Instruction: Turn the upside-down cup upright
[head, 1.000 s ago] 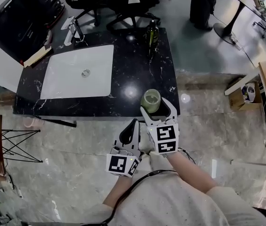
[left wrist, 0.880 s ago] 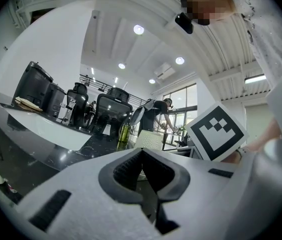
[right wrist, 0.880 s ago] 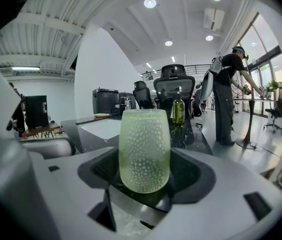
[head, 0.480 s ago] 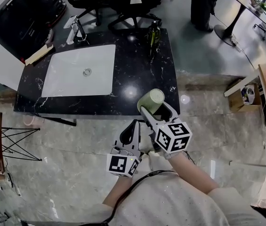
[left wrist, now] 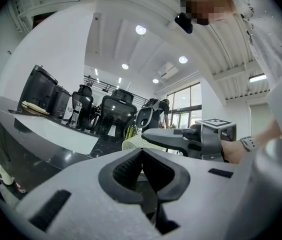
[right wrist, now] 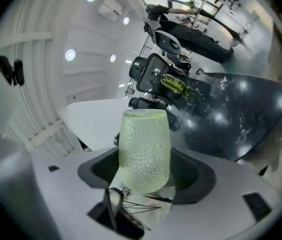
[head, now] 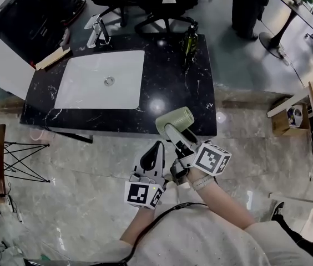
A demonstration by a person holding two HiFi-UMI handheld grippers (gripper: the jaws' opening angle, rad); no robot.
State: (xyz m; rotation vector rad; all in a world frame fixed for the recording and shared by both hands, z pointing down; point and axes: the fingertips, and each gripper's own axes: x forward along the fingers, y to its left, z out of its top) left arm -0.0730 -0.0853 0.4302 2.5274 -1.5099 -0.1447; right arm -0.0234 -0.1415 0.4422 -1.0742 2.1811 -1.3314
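Pale green dimpled glass cup is clamped between the jaws of the right gripper, one jaw on each side of its body. You can see it well in the right gripper view, where the cup fills the gap between the dark pads. From the head view it's tipped about onto its side, over the near right edge of the black marble counter. Can't tell which end is the rim from here, tbh.

Left gripper is low and just beside the right one, over the grey marble floor. Its jaws are pressed together with nothing between them. Its camera catches a sliver of the green cup too.

On the counter there's a white rectangular sink basin on the left, and a dark green glass bottle standing at the far edge.
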